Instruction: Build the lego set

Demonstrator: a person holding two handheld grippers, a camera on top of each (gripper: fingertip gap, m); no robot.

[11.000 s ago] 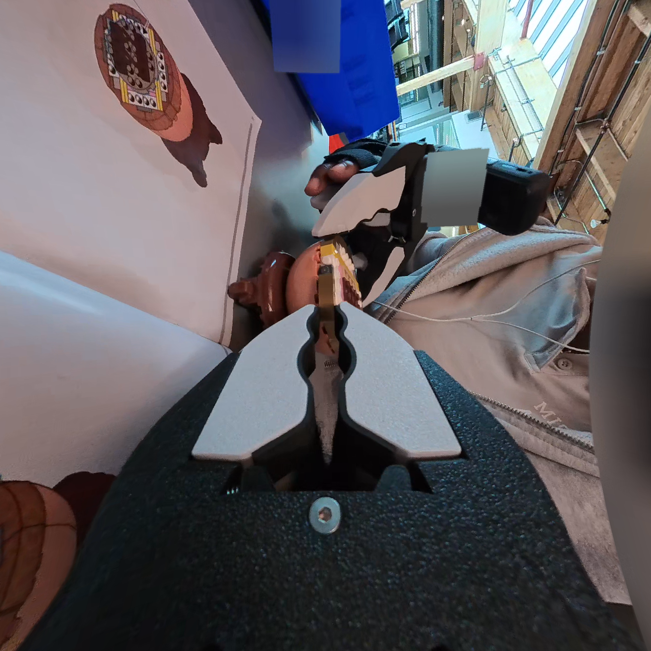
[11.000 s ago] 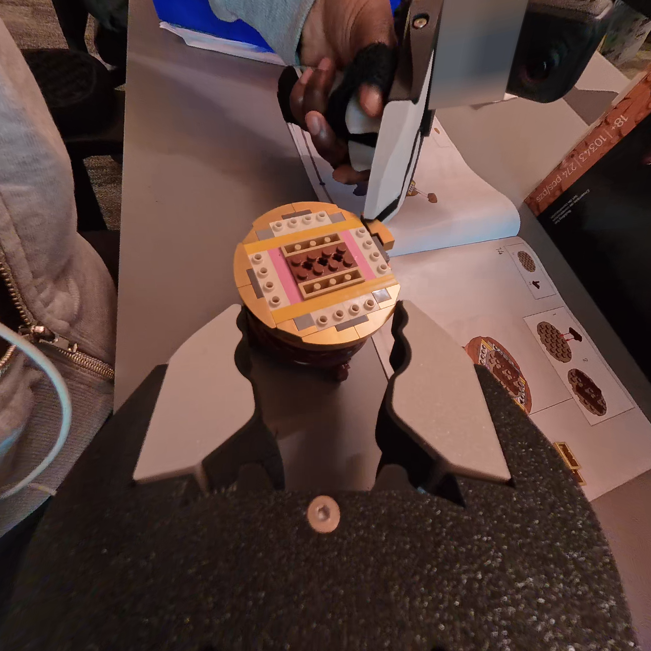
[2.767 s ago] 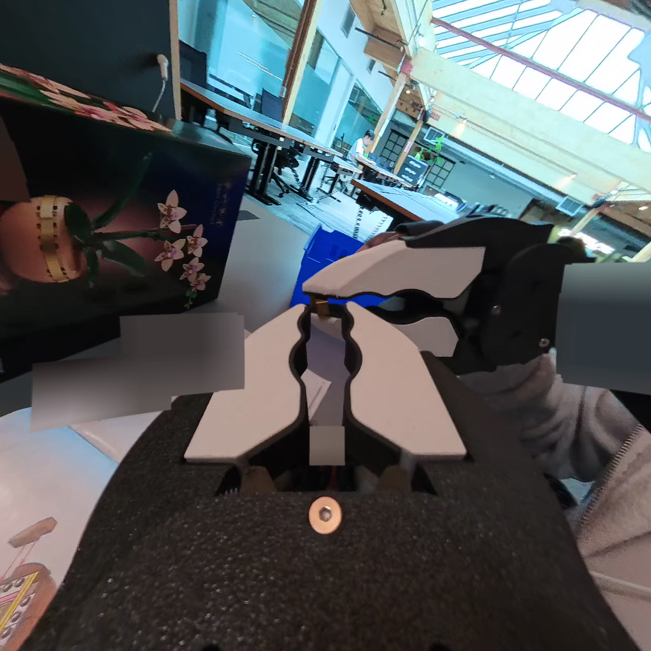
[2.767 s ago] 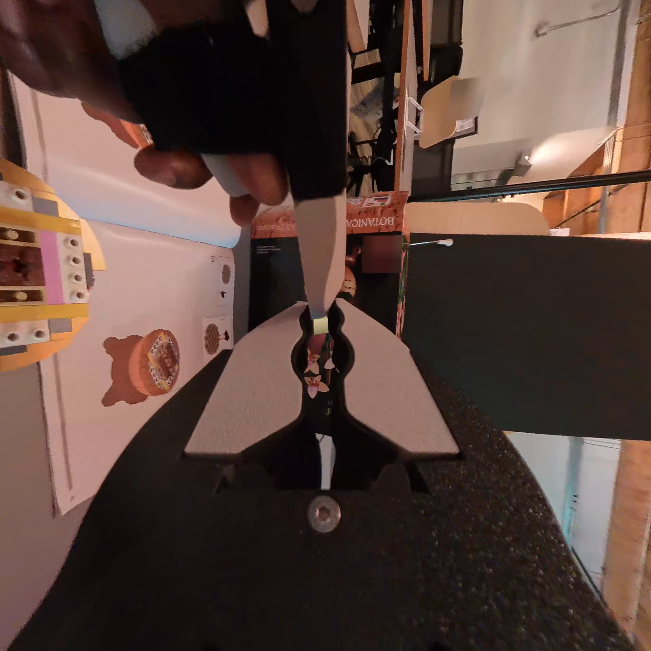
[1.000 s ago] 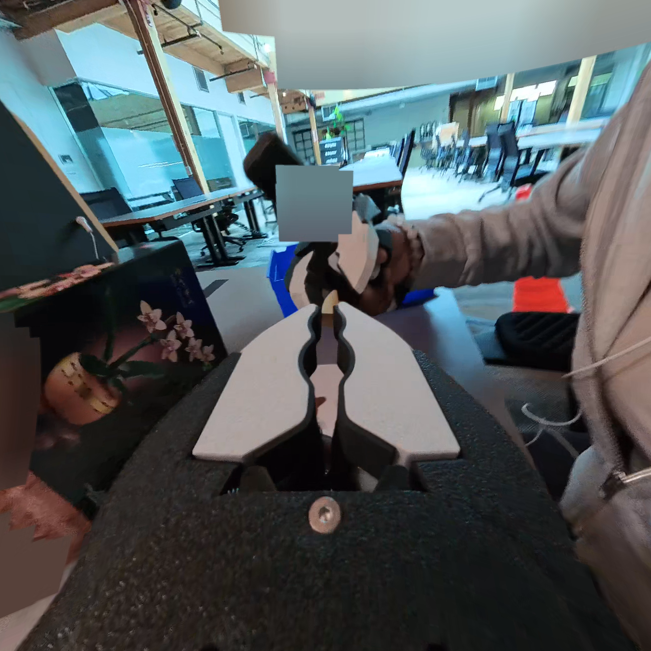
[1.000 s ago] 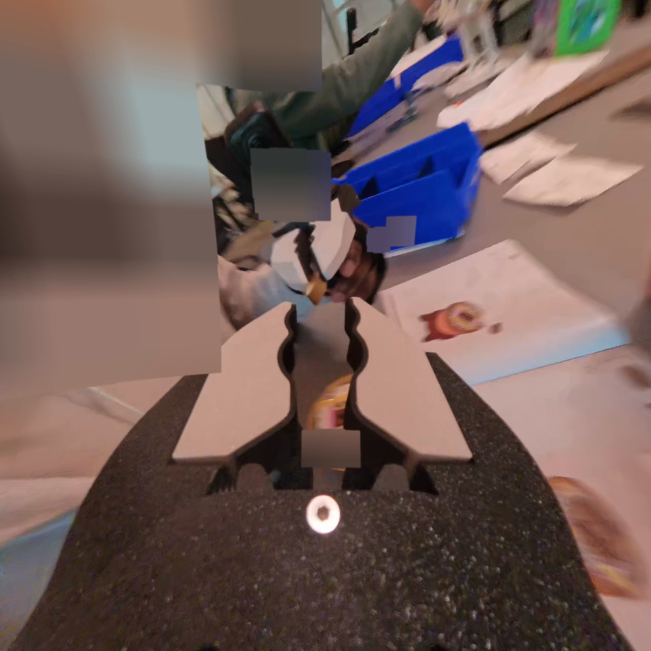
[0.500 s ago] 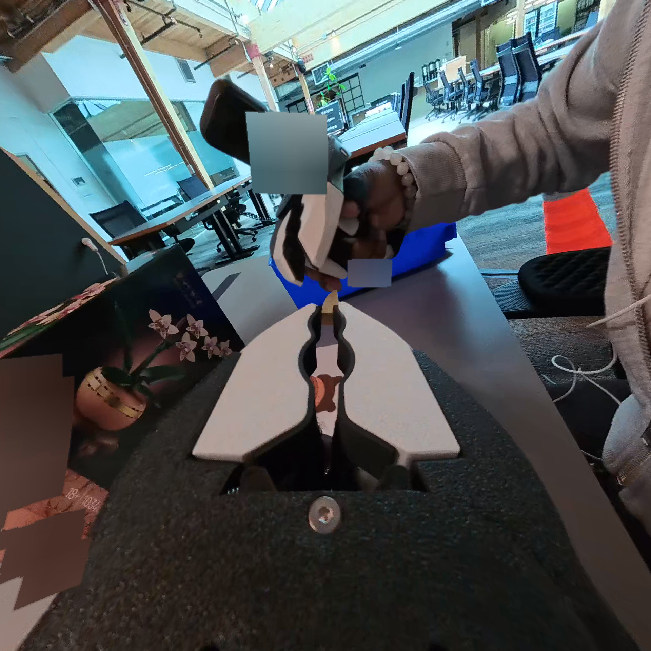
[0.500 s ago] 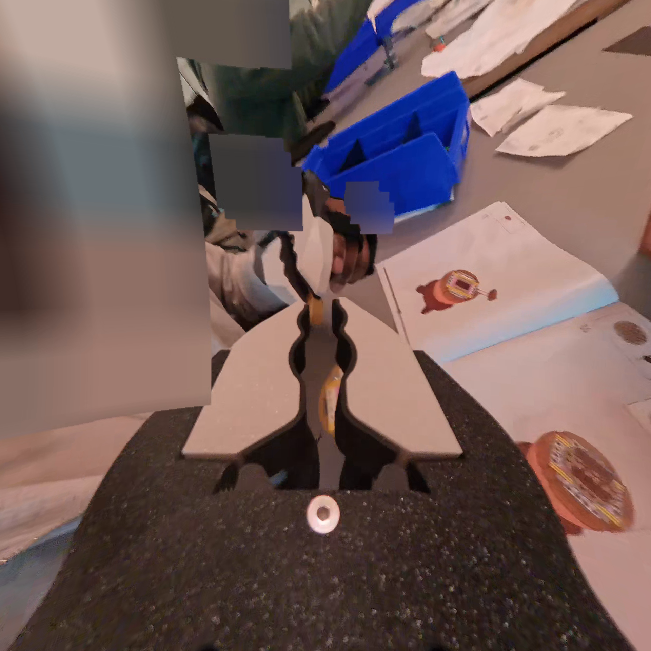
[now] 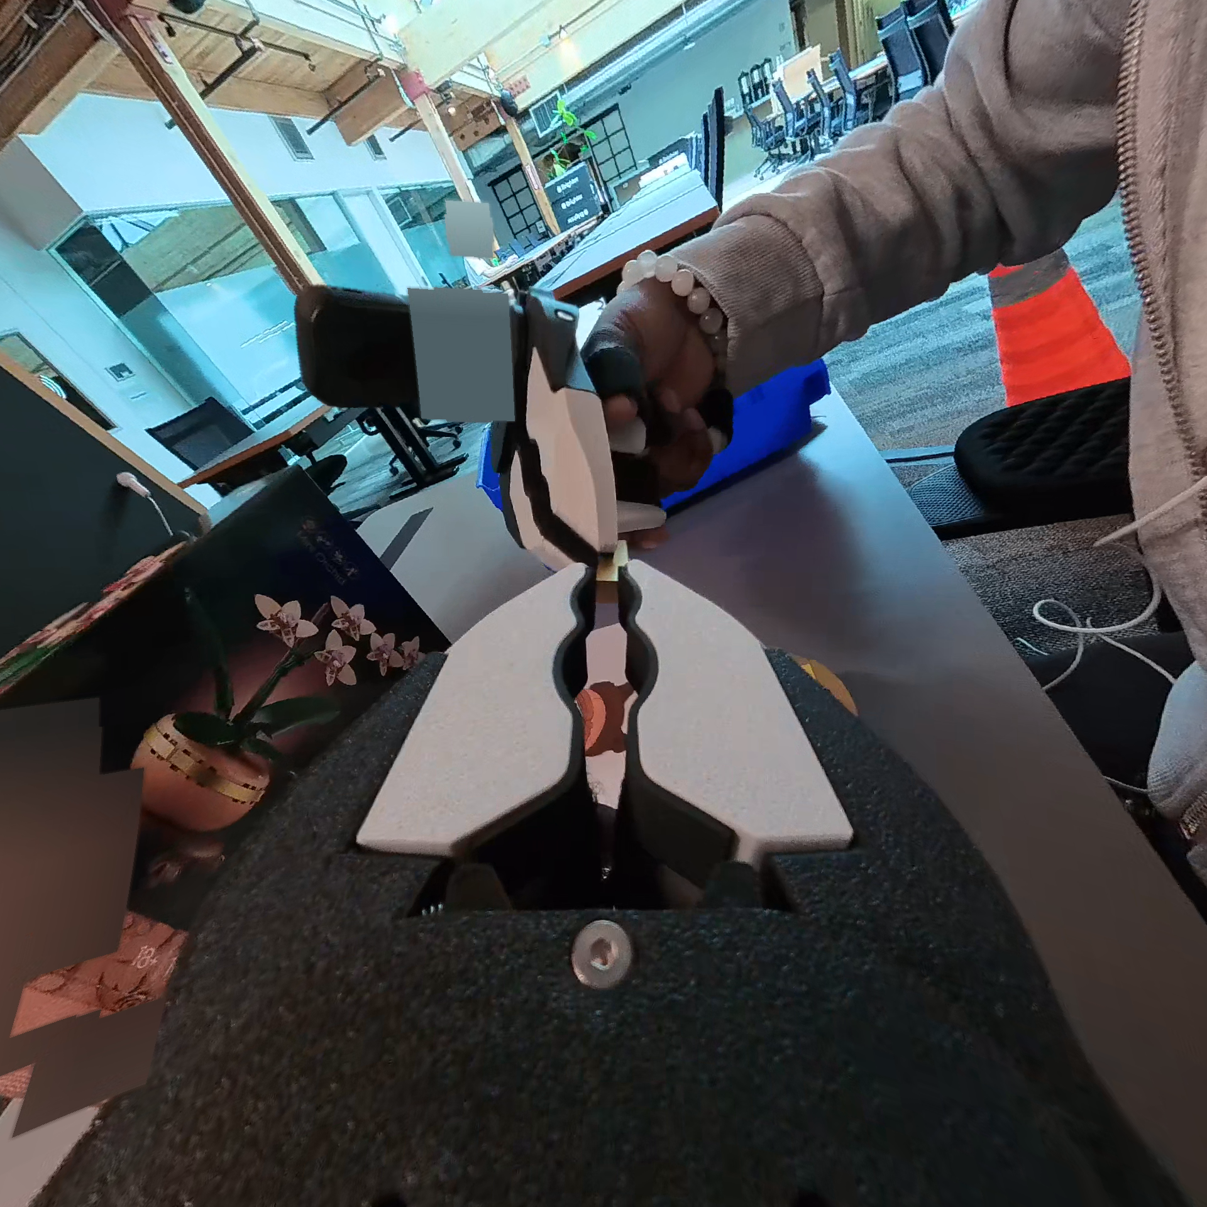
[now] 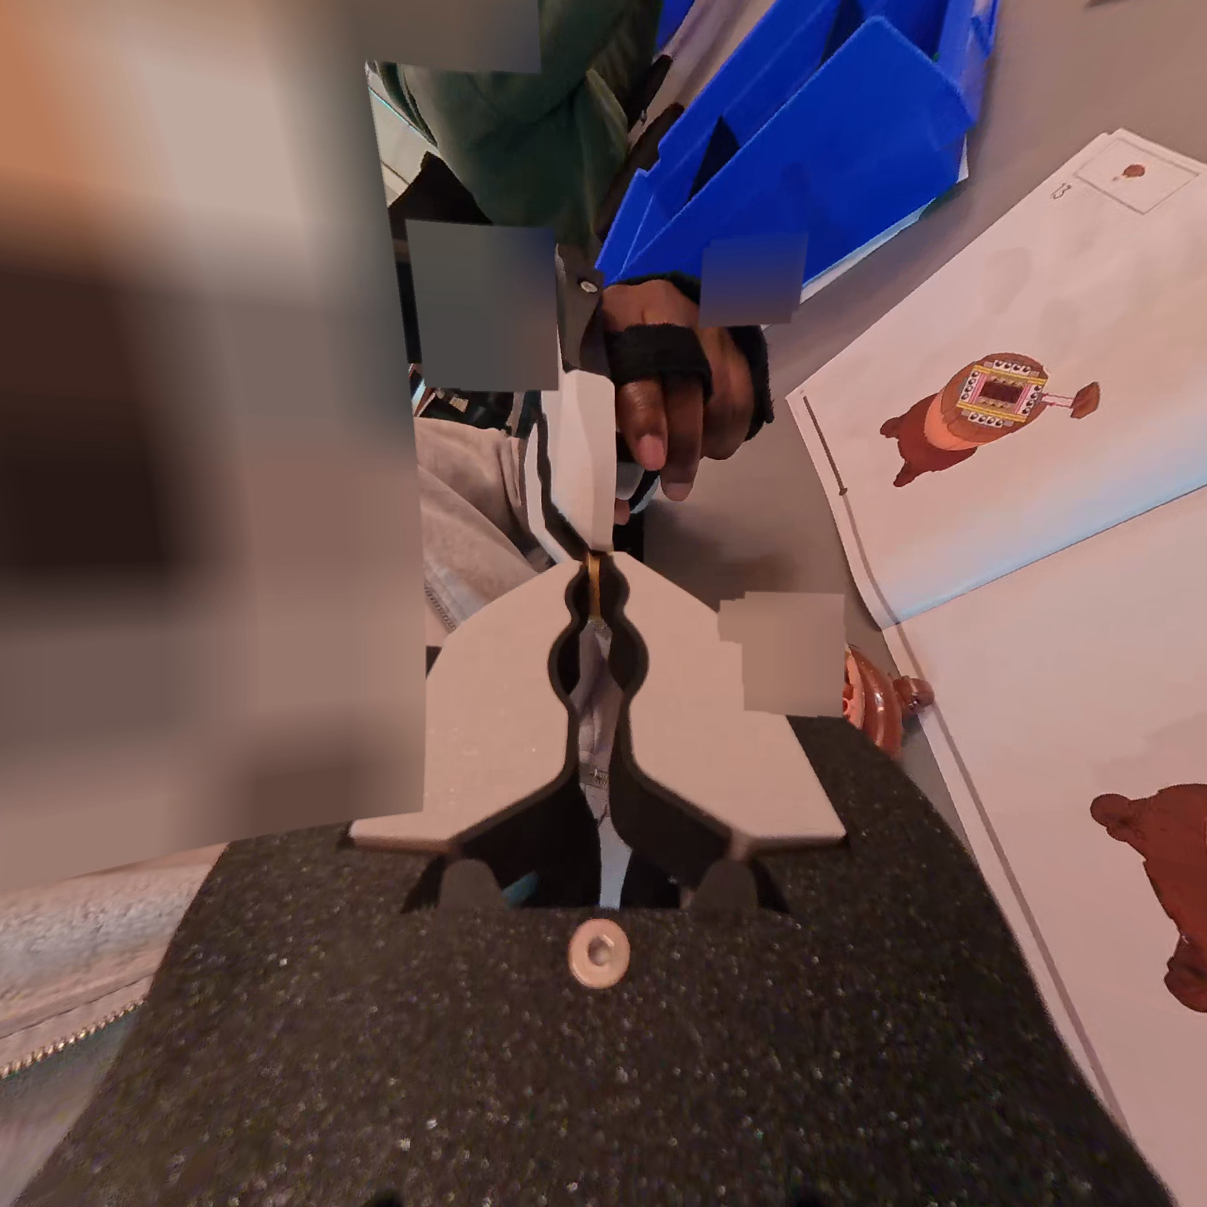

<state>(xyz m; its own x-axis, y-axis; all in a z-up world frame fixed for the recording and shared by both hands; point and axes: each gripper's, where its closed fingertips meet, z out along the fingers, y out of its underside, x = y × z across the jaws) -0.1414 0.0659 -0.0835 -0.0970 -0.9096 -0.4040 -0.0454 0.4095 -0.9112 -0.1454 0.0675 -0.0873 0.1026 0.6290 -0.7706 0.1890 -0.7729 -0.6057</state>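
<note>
Held in mid-air above the table (image 9: 816, 588), both the left gripper (image 9: 607, 575) and right gripper (image 10: 595, 575) pinch one tiny tan lego piece (image 9: 609, 567), seemingly light, rigid, slippery, best gripped by its flat sides.

Both hand-held grippers (image 9: 607, 569) (image 10: 595, 567) meet tip-to-tip, closed.
</note>
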